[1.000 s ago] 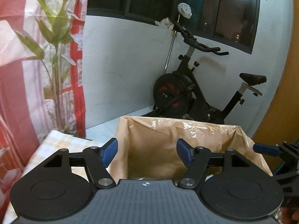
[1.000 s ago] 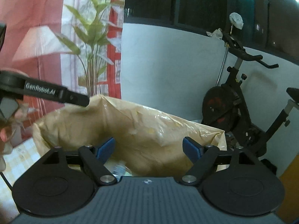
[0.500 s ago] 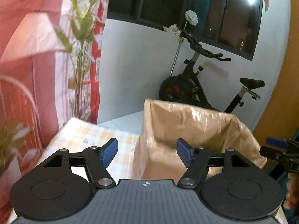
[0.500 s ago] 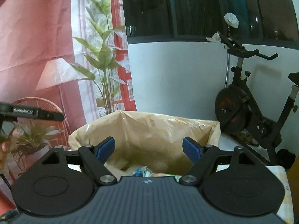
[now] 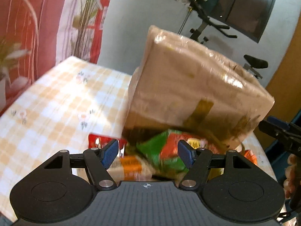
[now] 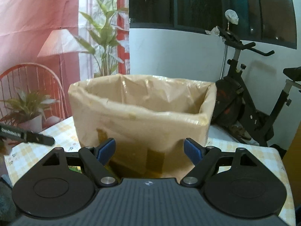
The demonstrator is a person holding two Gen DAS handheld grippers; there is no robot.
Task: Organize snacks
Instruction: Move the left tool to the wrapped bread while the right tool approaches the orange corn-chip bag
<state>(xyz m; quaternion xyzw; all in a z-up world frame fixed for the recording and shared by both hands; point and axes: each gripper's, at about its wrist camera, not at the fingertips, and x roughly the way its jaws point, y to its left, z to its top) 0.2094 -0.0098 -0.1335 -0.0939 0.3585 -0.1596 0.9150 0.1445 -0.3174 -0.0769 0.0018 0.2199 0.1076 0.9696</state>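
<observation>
Over the desk (image 5: 56,98): left gripper (image 5: 146,153) and right gripper (image 6: 149,149), fingers spread and empty, beside taped box (image 6: 143,111). Best dropped squarely onto green snack packet (image 5: 161,150) before closing.

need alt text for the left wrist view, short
A brown cardboard box stands on a checked tablecloth, with colourful snack packets blurred at its base. The open left hand-held gripper frames the packets without touching them; the right hand-held gripper shows at the right edge.
</observation>
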